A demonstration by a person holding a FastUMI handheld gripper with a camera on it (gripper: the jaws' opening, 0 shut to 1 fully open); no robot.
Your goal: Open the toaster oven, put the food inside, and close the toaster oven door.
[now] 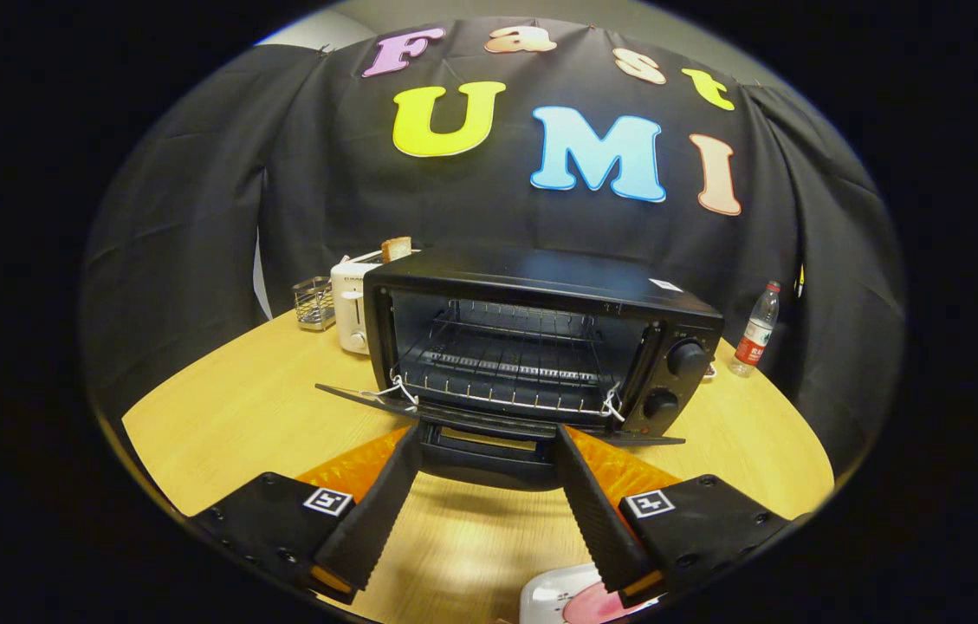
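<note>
We find the black metal toaster oven (540,347) standing on the round pale wooden table (237,416) with its glass-fronted door (489,433) already dropped down flat, so the first step of the task looks done. The cavity is open to us, with its wire rack (510,368) bare; we see no food on it. Our gripper (489,442) hovers just in front of the lowered door, its fingers (380,503) spread wide apart with the door's front handle sitting between their tips; nothing is held, and we cannot tell for sure whether either tip is touching the handle. The food seems to wait nearer to us: a white plate (553,594) carrying something pink (597,607) lies on the table just beside and partly under the right finger, cut off low down, so we cannot say what the item is. Behind the oven to the left stands a white pop-up toaster (352,308) with a slice of toast (396,249) poking out, a small wire basket (314,303) beside it, and a clear plastic bottle with a red label (755,334) stands well off to the right. We judge that picking up the food, placing it on the rack and shutting the door all remain.
</note>
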